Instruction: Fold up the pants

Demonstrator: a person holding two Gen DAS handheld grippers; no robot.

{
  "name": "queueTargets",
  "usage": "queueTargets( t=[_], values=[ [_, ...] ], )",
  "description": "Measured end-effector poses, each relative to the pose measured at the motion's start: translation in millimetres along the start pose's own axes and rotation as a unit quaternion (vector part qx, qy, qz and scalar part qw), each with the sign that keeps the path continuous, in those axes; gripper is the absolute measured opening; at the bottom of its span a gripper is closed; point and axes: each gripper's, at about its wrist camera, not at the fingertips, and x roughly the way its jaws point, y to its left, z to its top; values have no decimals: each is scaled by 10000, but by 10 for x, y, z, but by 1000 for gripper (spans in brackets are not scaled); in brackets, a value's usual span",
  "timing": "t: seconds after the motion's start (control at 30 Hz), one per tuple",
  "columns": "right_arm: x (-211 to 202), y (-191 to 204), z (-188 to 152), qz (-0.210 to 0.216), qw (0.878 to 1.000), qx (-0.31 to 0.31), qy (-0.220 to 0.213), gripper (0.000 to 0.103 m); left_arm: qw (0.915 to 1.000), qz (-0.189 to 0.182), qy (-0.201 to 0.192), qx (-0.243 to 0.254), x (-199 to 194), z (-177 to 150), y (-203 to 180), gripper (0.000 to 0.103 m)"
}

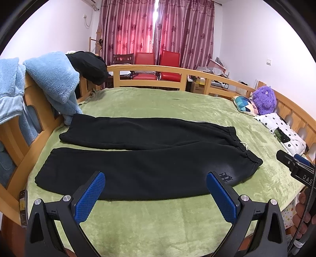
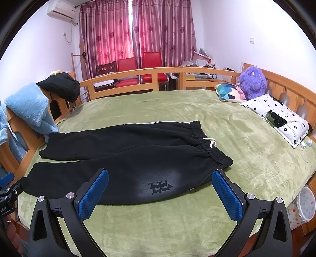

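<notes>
I am reading "DAS", white letters cut off at the picture edge, on the black body of my right gripper (image 1: 296, 164) in the left wrist view. The pants (image 2: 126, 158) are showing a dark gothic emblem near the waistband, its letters not legible. The air conditioner (image 2: 61, 8) badge is too small to read.

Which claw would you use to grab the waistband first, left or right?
Probably the right claw: it hovers open over the pants near the logo, with the waistband close to its right finger. The left claw, also open, faces the middle of the near leg, farther from the waistband.
</notes>
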Motion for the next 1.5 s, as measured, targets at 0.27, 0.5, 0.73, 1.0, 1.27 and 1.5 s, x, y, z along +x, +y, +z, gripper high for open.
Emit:
queueTargets(
  t=[0.27,0.5,0.73,1.0,1.27,1.5],
  values=[
    [8,-17,-10,-26,10000,-2,6,103,10000,8,13,16,-1,6,-11,103],
    [5,-23,-22,-38,10000,-17,-19,103,10000,13,0,-9,0,6,-18,103],
    [20,5,-50,14,10000,-83,-35,103,10000,-26,-7,-20,5,17,-57,103],
    [62,37,-49,20,9999,-101,-8,103,9999,-107,-20,-96,25,14,-47,103],
    [114,61,-67,-2,9999,-130,30,103,9998,-153,-24,-124,45,23,29,103],
    [167,90,-70,42,9998,-135,107,103,9998,-153,3,-107,61,16,46,103]
  ],
)
